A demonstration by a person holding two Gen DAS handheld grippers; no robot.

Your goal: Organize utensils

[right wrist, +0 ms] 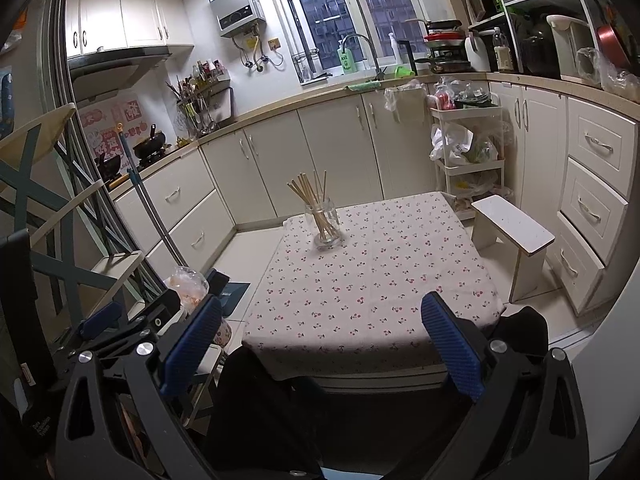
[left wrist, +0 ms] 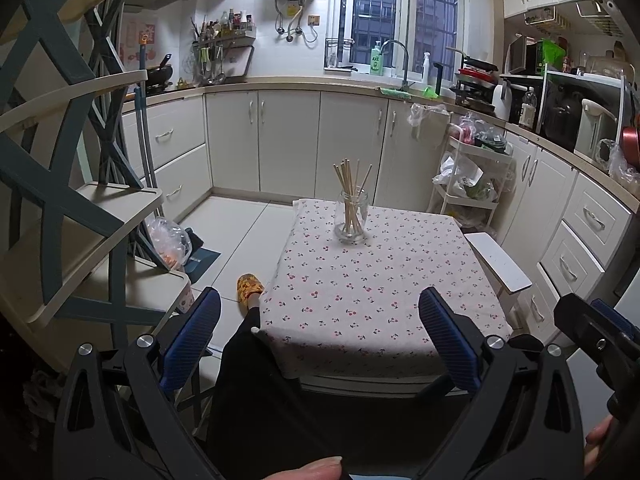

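Where chopsticks point(left wrist: 351, 194) stand in jar point(left wrist: 351, 219), bottoms blurred, count unclear.

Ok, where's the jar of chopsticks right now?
The glass jar with the chopsticks upright in it stands near the far edge of the cherry-print tablecloth, nothing beside it, well ahead of both open grippers in both wrist views.

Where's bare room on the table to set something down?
Nearly all of the tablecloth is bare: the whole span between the glass jar of chopsticks at the far edge and the near edge. Only the jar's spot is occupied. The white stool top is also bare.
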